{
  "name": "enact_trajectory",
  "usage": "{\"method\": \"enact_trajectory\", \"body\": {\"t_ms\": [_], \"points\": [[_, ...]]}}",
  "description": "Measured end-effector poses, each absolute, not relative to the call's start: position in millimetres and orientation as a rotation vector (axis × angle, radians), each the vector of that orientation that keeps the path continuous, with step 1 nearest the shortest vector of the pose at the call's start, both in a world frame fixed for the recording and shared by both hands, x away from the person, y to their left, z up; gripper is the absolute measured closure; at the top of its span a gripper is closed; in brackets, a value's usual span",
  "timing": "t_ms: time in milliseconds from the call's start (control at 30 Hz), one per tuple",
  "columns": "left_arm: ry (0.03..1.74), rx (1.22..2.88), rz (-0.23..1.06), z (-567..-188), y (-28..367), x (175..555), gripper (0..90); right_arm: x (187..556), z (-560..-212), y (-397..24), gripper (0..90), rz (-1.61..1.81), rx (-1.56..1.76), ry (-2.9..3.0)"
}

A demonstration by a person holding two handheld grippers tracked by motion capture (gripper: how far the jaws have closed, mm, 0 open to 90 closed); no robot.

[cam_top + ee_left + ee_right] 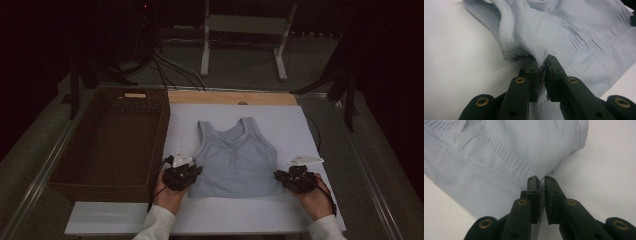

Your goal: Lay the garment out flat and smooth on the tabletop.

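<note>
Pale-blue knit top (235, 157) bears no legible writing; left claw (543, 65) and right claw (541, 183) each pinch its bottom corners.

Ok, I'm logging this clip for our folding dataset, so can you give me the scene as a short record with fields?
setting: white table in a dim room
garment: pale blue tank top, lying flat, straps pointing away from the person
container: brown wicker basket left of the top, nothing visible inside
left gripper: shut on the top's left side edge
right gripper: shut on the top's right side edge
hands: both at the near side of the table, one on each side of the top
</note>
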State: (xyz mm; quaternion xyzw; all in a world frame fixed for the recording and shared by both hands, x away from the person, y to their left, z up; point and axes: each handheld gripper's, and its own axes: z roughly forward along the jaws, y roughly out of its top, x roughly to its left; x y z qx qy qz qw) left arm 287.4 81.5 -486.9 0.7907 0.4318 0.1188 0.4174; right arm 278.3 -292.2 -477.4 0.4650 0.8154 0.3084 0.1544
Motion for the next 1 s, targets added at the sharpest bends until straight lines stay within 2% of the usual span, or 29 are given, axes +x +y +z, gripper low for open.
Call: {"method": "enact_trajectory", "body": {"t_ms": [200, 367, 500, 667, 867, 900, 933, 967, 1000], "points": [[1.087, 1.985, 0.299, -488, 81, 288, 82.0, 271, -479, -292, 82.2, 0.873, 1.315, 2.359], [1.088, 1.987, 0.301, -488, 81, 289, 82.0, 278, -477, -295, 55.0, 0.904, 1.358, 2.273], [1.092, 1.987, 0.301, -488, 81, 289, 82.0, 290, -476, -296, 45.1, 0.931, 1.391, 2.216], [1.092, 1.986, 0.301, -488, 81, 289, 82.0, 307, -483, -294, 38.8, 0.92, 1.424, 2.196], [1.091, 1.986, 0.299, -488, 81, 290, 82.0, 322, -490, -291, 43.2, 0.919, 1.453, 2.207], [1.092, 1.984, 0.298, -489, 81, 290, 82.0, 327, -495, -289, 49.0, 0.915, 1.482, 2.221], [1.092, 1.984, 0.298, -489, 81, 290, 82.0, 327, -495, -289, 49.0, 0.915, 1.482, 2.221], [1.091, 1.985, 0.297, -489, 81, 290, 82.0, 328, -495, -287, 58.9, 0.921, 1.485, 2.234], [1.091, 1.985, 0.296, -489, 81, 290, 82.0, 328, -495, -287, 58.9, 0.921, 1.485, 2.234]]}}
